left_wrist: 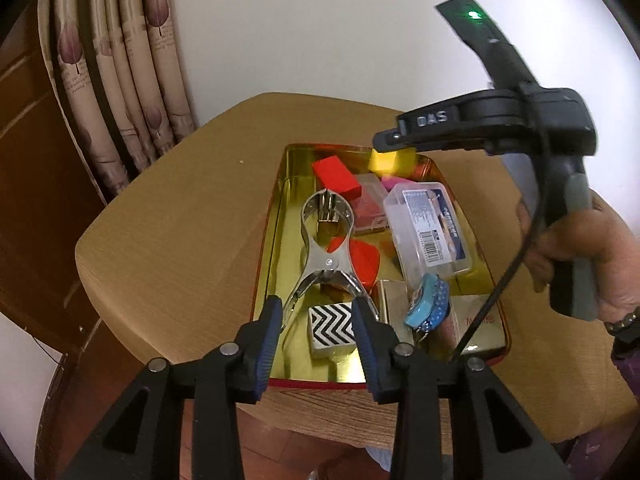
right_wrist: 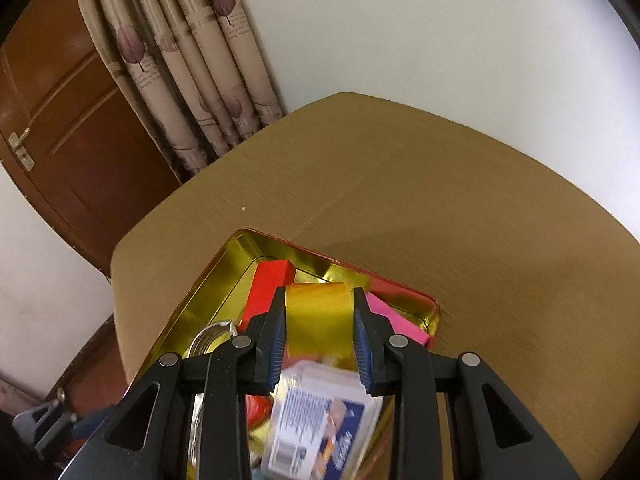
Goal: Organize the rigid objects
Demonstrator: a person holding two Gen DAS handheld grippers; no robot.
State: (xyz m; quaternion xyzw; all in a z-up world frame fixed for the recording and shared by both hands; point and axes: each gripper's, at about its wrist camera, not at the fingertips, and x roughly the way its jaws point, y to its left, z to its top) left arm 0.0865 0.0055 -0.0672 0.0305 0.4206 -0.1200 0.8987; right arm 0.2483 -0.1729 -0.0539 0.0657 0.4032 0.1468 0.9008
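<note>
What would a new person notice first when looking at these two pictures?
Probably the gold tin on the wooden table, crowded with small things, among them shiny metal pliers lying along its left side. Next, the right gripper, shut on a yellow block above the tin's far end, while the left gripper is open over a zigzag-patterned box.

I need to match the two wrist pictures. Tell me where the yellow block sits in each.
Left wrist: yellow block at the tin's far end, under the right gripper.
Right wrist: yellow block centre, clamped in the right gripper.
Shared landmark: red block just left of it.
</note>
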